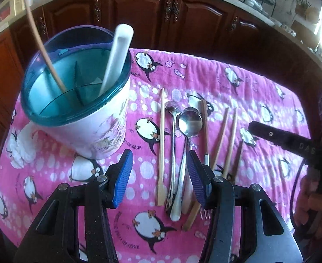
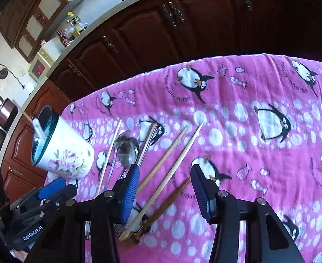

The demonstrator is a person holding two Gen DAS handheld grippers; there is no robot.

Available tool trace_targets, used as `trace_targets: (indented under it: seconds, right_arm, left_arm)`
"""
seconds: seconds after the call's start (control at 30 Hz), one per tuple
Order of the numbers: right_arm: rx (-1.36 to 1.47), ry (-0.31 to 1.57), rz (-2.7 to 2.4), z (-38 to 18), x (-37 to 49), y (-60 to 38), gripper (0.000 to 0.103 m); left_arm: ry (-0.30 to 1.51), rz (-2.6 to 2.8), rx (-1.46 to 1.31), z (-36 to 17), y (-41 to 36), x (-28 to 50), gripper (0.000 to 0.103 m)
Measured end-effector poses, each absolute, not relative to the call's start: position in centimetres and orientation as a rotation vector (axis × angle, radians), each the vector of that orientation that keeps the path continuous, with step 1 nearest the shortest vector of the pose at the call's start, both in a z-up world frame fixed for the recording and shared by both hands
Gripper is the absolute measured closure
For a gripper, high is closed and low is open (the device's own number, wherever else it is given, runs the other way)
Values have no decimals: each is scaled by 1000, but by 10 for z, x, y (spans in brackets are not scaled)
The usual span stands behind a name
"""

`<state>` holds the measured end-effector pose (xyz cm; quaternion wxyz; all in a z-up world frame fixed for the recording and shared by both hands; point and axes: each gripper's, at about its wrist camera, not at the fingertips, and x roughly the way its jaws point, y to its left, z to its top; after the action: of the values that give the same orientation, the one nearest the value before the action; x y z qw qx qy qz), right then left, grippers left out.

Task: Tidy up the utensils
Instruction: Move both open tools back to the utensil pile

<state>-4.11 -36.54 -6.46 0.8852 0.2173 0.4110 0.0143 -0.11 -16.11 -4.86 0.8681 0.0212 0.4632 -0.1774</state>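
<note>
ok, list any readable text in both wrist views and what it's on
"GenRobot.AI": on the body of the left claw, right wrist view.
"DAS", cut off by the frame edge: on the dark body of the right claw, left wrist view.
Curved dark lettering on the pink penguin cloth: too distorted to read.
Bottle labels on the counter: too small.

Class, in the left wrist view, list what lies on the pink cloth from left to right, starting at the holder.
utensil holder → lone chopstick → two metal spoons → brown-handled fork → pair of chopsticks
</note>
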Motion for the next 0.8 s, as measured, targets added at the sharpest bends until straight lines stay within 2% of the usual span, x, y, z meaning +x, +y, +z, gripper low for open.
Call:
trace_targets:
  seconds: [0.23,0.53,0.57,0.6,0.8]
  right_arm:
    - [466,874,9,-72,-27,-378,57]
    - [477,884,10,-79,-22,-384,59]
    - [485,886,9,-81,-23,-385,59]
    - [491,886,10,-81,-25,-386,59]
    - [489,889,32,-82,-32,-388,59]
  left_arm:
    - [956,-325,98,-58,-181,15,54]
    - [1024,-275,139,-87,-183,27,57]
    - [1038,-272,133,-91,-181,29,60]
    - [1050,-273,126,-94,-180,30,68]
    - [1094,-326,79,-103,-178,35,98]
